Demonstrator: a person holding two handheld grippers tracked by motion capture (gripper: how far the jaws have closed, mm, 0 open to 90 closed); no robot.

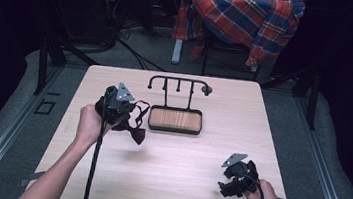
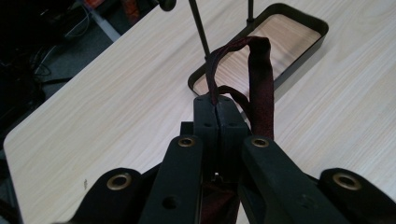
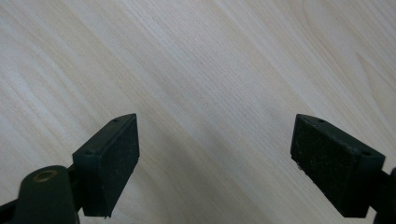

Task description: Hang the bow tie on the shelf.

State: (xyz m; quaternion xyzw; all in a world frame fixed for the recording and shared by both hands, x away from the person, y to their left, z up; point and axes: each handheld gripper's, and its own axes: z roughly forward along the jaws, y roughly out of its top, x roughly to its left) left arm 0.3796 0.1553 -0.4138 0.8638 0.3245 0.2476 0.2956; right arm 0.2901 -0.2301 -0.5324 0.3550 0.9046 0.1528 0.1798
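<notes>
Hanging from the left gripper [image 1: 124, 107], a dark red bow tie [image 1: 135, 134] is dangling above the table [image 1: 182, 165], beside the tray [image 1: 174, 128]. Left gripper view: jaws are clamping its strap [image 2: 261, 79]. Right gripper view: right gripper [image 3: 215, 158] is standing wide apart over bare wood.

Table [image 1: 171, 169]: we see pale wood grain.
Rack [image 1: 179, 83]: black hooked bar, upright on the tray.
Tray [image 1: 174, 127]: black rim, wooden floor.
Plaid cloth [image 1: 247, 17]: draped behind the table.
</notes>
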